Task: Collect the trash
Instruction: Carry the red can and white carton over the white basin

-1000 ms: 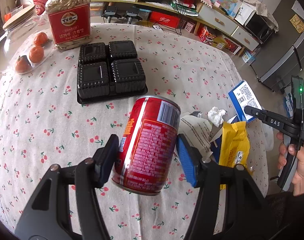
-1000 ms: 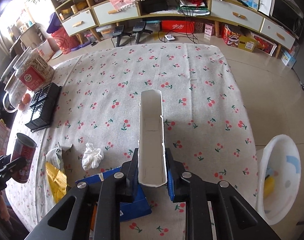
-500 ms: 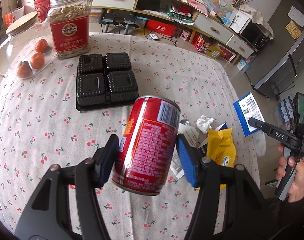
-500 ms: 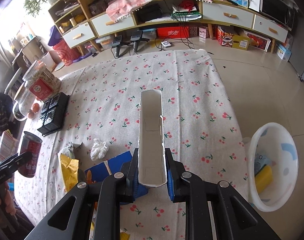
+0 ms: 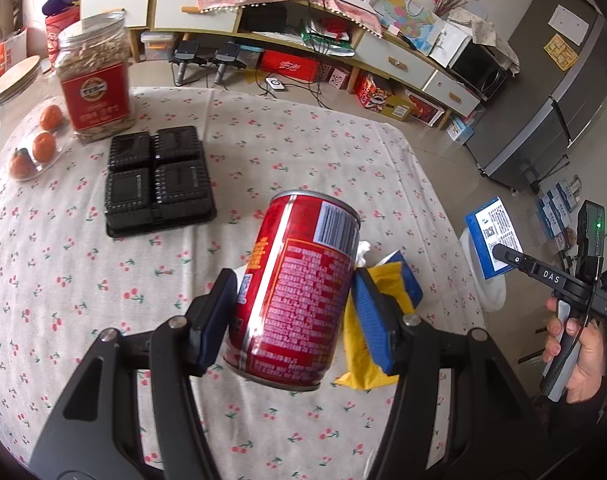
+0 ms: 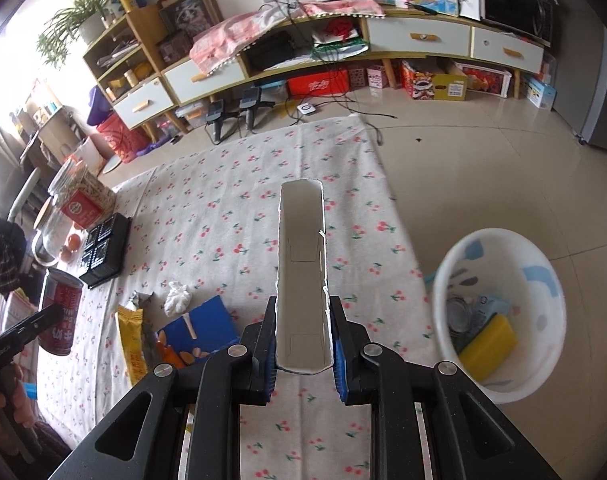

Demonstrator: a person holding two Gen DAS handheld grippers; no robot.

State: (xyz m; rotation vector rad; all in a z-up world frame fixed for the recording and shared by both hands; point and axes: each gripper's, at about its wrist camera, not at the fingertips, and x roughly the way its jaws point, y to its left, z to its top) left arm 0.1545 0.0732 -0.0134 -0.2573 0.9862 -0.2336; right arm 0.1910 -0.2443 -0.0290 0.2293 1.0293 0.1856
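My left gripper is shut on a red drink can, held tilted above the cherry-print tablecloth. My right gripper is shut on a long white open carton that sticks out forward over the table's right edge. On the cloth lie a yellow snack wrapper, a blue snack box, a crumpled white tissue and a silver foil scrap. A white waste bin with trash inside stands on the floor to the right of the table. The can also shows at the right wrist view's left edge.
A black plastic tray, a red-labelled jar and a plate of oranges sit at the table's far left. A low shelf unit runs along the back wall. A person's hand holds the right gripper.
Both grippers rose and shifted toward the table's right side with their loads. The bin has come further into the right wrist view and looks larger.
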